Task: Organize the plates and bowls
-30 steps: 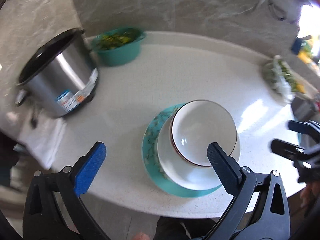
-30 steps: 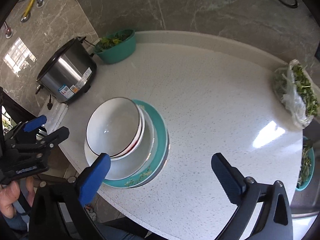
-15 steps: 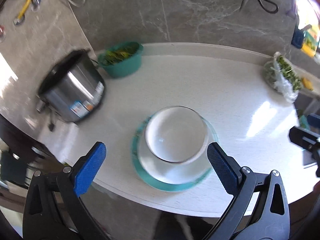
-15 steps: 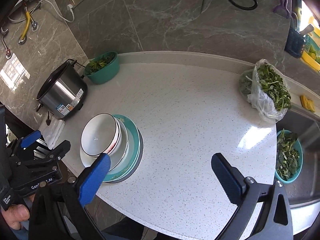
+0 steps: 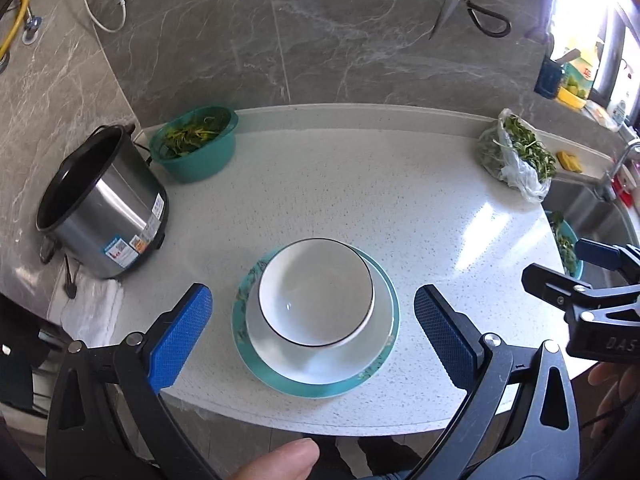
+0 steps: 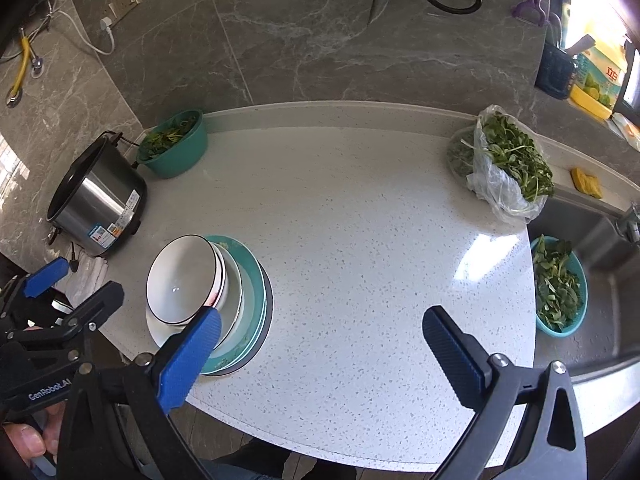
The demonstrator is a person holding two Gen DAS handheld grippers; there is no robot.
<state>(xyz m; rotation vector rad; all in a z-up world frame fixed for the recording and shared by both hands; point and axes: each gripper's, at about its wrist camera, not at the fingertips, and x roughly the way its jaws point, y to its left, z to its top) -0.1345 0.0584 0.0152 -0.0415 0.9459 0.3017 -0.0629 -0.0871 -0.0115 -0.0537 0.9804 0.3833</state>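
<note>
left gripper (image 5: 312, 320) jaws spread, empty, above the counter | right gripper (image 6: 320, 332) spread, empty | stack (image 5: 316, 316): bowls nested on plates, between left pads, left of right gripper | step: stacking looks finished | next: likely none | far: cooker (image 5: 100, 216)

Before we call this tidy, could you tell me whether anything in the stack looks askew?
Yes: the bowls sit off-centre on the teal plates, shifted toward the counter's near-left edge. The white plate beneath them overhangs the teal rim there.

Bowl (image 5: 316, 294) on plates (image 5: 316, 376), cooker (image 5: 102, 216) left
</note>
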